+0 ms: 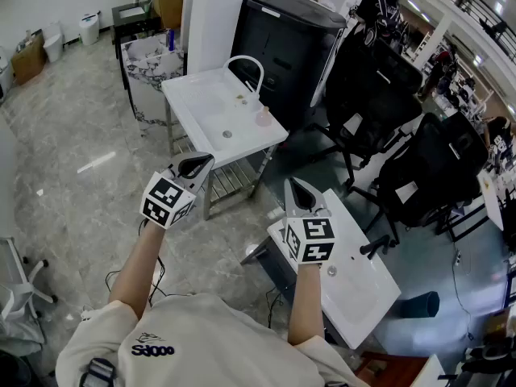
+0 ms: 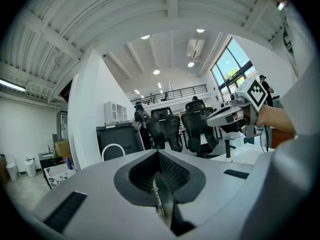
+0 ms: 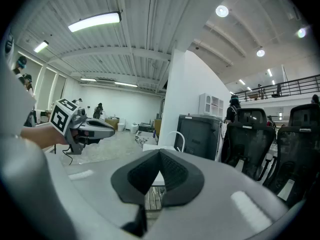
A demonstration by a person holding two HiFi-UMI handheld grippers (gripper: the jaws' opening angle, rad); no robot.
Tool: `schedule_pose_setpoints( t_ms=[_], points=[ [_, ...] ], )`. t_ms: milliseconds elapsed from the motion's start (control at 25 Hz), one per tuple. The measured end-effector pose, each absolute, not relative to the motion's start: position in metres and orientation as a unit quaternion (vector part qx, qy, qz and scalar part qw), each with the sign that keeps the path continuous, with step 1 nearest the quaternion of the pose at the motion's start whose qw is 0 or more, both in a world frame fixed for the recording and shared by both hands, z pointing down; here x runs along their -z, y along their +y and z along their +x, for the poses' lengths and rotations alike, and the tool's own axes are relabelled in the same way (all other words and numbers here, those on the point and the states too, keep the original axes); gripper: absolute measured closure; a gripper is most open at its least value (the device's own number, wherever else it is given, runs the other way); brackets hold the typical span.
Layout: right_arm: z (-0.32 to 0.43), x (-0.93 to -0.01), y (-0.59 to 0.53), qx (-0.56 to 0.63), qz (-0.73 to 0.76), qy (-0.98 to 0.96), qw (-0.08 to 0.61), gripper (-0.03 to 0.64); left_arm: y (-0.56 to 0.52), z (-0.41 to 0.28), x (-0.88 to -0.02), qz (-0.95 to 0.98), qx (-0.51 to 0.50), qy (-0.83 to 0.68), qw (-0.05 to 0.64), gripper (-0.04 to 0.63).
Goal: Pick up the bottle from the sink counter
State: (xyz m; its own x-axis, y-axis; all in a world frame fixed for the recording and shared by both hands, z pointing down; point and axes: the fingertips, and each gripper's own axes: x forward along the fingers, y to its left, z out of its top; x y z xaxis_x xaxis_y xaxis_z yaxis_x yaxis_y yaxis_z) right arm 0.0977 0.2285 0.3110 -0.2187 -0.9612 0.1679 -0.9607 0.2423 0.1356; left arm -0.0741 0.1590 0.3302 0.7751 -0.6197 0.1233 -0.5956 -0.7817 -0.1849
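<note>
Head view: the bottle [image 1: 264, 118] stands on the sink counter [image 1: 184, 93] by the faucet [image 1: 243, 58], well apart from the left gripper [image 1: 196, 165] and right gripper [image 1: 300, 192]. Both are pinched together and empty. The person should step closer, then spread one gripper's jaws wide before reaching.

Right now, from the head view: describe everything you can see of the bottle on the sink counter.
The bottle is small, pale pinkish and looks like translucent plastic. It stands upright on the white sink counter, near the edge by the arched white faucet. Only the counter touches it. Label and cap are too small to tell.
</note>
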Motion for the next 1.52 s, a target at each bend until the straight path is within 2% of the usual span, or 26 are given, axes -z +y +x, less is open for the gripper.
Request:
schedule_pose_setpoints(
  t_ms=[880, 1280, 1520],
  points=[
    [0.133, -0.340, 0.197, -0.019, 0.602, -0.792, 0.100, 0.606, 0.137, -0.043, -0.357, -0.933, 0.093, 0.344, 0.054, 0.589],
    [0.151, -0.347, 0.099, -0.036, 0.613, -0.787, 0.066, 0.607, 0.028, -0.020, -0.364, -0.939, 0.091, 0.328, 0.052, 0.589],
    [0.144, -0.341, 0.028, -0.020, 0.609, -0.789, 0.079, 0.607, -0.047, -0.013, -0.355, -0.944, 0.089, 0.313, 0.060, 0.589]
  ],
)
